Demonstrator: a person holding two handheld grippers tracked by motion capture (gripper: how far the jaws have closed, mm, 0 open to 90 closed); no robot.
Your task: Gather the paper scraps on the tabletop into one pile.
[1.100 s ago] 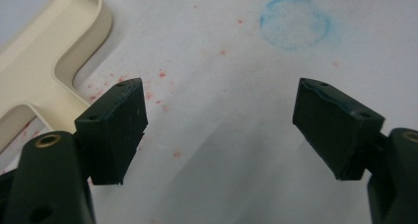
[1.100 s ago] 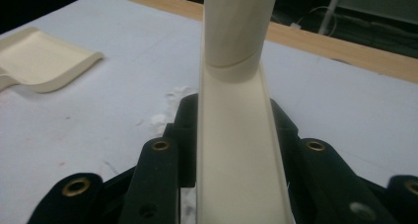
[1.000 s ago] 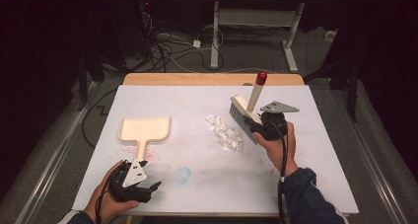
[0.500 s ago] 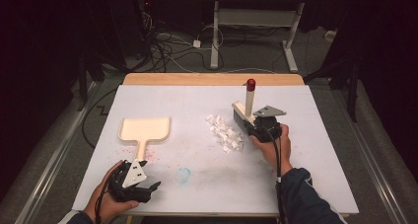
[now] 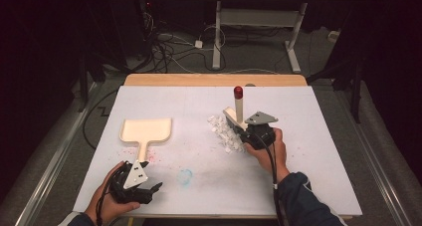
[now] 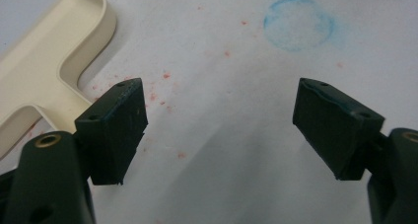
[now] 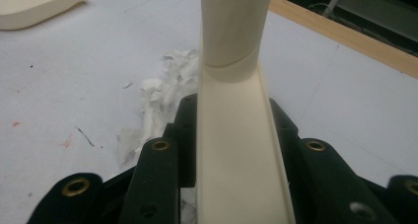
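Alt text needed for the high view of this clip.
The right gripper holds a cream brush upright beside a pile of white paper scraps on a white table. A cream dustpan lies ahead of the left gripper.

The right gripper (image 5: 247, 132), clamped on the cream brush (image 5: 237, 117), came down toward the table and moved slightly nearer the person. The brush swung from a rightward lean to nearly upright, its head dropping beside the white paper scraps (image 5: 223, 131).
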